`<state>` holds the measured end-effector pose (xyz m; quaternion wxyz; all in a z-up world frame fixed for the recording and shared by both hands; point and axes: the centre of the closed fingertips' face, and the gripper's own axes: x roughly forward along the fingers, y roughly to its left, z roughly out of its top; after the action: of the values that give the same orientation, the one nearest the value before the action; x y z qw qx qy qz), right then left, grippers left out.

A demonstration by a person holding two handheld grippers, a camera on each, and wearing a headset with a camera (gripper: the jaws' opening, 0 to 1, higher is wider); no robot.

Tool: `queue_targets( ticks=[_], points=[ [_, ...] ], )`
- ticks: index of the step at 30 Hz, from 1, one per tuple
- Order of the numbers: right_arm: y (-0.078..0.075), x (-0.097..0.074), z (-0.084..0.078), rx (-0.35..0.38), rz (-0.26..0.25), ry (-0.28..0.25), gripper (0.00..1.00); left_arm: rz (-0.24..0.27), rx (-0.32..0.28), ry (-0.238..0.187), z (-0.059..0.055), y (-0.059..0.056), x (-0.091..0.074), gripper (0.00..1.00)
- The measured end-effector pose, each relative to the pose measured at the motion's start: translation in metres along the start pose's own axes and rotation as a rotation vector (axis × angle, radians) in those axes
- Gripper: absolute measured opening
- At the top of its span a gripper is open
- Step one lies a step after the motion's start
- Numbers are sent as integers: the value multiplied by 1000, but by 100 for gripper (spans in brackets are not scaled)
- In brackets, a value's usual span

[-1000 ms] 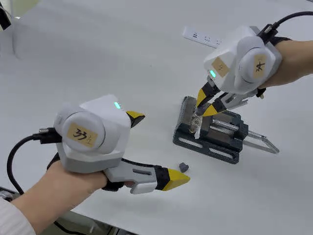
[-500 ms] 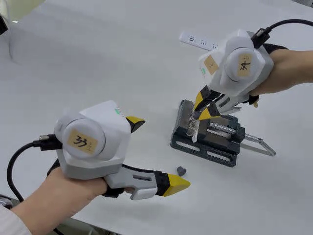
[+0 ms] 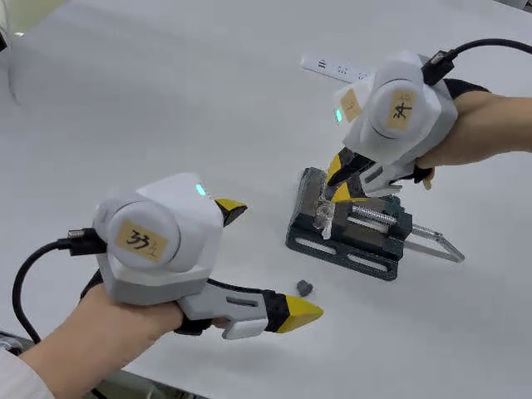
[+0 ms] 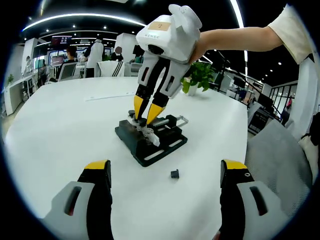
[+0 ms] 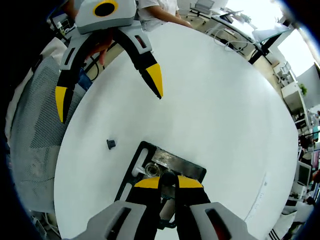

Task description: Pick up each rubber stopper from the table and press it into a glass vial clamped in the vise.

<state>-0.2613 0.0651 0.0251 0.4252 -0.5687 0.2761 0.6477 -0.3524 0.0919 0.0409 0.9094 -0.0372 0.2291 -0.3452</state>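
A black vise stands on the white table and clamps a clear glass vial upright. My right gripper hangs just above the vial, shut on a dark rubber stopper. In the right gripper view the vial mouth lies just left of my right gripper, over the vise. A loose grey stopper lies on the table in front of the vise. My left gripper stands open just left of it, holding nothing. The left gripper view shows that stopper between its wide jaws.
A white power strip lies at the back behind the vise. The vise's screw handle sticks out to the right. The table edge runs close under my left hand. People and desks stand far behind the table.
My right gripper has turned a little steeper and shifted left over the vial, still holding its stopper. My left gripper has barely moved.
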Motion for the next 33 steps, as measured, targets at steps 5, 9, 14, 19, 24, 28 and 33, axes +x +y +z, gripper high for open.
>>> queue_targets(
  ticks=[5,9,14,19,24,28,33],
  points=[
    [0,0,-1,-16,-39,-12,4,2,-1,-1,0,0,0,89],
    [2,-1,-2,-59,-64,-38,5,1,-4,1,-1,-1,0,88],
    [1,-1,1,-56,-64,-52,5,0,-4,1,-1,0,1,88],
    [0,-1,1,-62,-69,-57,6,1,-4,4,-1,0,1,88],
    [1,0,1,-53,-73,-62,6,0,-4,5,-2,1,0,87],
    [0,0,1,-56,-74,-64,7,0,-3,6,-2,1,0,87],
    [0,0,2,-51,-71,-71,8,-3,-4,5,-2,0,0,87]
  ],
)
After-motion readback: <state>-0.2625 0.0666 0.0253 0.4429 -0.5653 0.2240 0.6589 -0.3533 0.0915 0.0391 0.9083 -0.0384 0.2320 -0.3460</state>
